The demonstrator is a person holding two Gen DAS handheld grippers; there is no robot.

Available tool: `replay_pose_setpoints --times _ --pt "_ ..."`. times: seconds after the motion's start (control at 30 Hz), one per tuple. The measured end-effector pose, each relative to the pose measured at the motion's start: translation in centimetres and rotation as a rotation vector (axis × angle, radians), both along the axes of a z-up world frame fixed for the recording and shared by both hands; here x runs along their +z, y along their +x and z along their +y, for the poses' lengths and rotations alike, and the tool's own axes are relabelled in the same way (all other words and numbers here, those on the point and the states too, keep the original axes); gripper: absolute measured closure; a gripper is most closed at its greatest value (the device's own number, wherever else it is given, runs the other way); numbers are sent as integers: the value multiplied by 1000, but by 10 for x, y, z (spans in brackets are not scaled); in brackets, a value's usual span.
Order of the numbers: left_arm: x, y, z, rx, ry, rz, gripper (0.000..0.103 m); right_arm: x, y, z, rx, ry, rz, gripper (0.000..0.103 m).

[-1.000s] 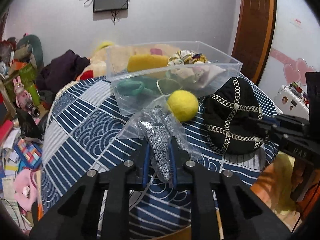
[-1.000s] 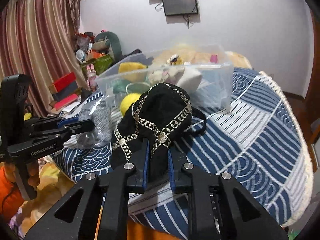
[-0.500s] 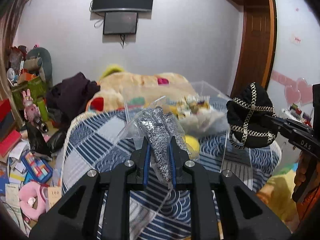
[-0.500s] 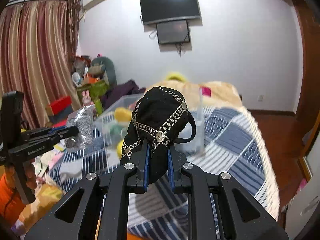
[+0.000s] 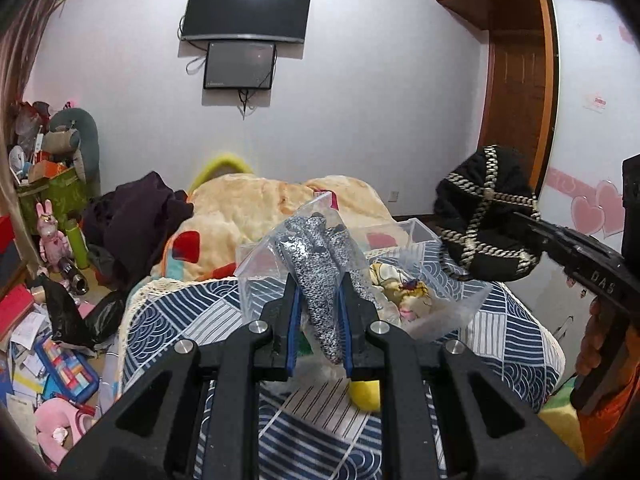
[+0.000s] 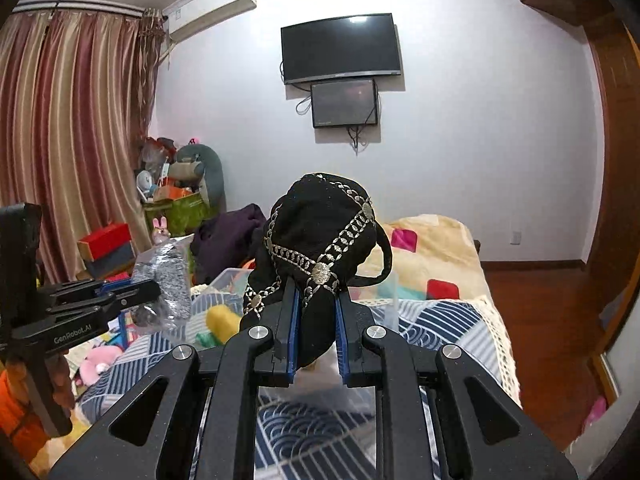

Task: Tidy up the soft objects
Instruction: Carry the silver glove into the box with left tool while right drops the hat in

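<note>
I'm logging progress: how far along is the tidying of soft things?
Done: several soft items already lie in the clear bin. In hand: left gripper clamps a bagged knit; right gripper clamps a black cap. Left: binning both, plus the yellow ball on the table.

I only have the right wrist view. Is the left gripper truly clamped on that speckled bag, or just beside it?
Observer: Clamped. The left gripper pinches the speckled fabric through its clear bag.
Operator: Where is my hat relative to the bin?
Observer: The black hat in the right gripper hangs in the air, right of the clear bin.
Operator: What's inside the bin?
Observer: Floral fabric, at least.
</note>
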State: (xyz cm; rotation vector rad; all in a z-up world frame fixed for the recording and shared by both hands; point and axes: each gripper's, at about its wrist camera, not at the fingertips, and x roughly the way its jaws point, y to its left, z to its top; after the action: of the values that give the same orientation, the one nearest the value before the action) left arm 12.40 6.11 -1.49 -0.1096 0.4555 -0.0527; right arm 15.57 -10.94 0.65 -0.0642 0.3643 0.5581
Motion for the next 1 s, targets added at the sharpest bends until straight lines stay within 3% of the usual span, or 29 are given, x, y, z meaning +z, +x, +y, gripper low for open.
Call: replay_pose_setpoints --times 0.33,0.67,0.87,1.0 --pt "-31 55 -1 -12 -35 111 86 -38 35 30 44 -102 127 89" --pt "-52 82 -6 -6 13 165 86 -58 51 42 46 -178 216 88" --pt "-54 79 -8 -8 55 183 81 -56 44 42 37 -226 210 76" --pt "-55 70 -8 -24 65 214 69 -51 35 37 31 -231 187 54"
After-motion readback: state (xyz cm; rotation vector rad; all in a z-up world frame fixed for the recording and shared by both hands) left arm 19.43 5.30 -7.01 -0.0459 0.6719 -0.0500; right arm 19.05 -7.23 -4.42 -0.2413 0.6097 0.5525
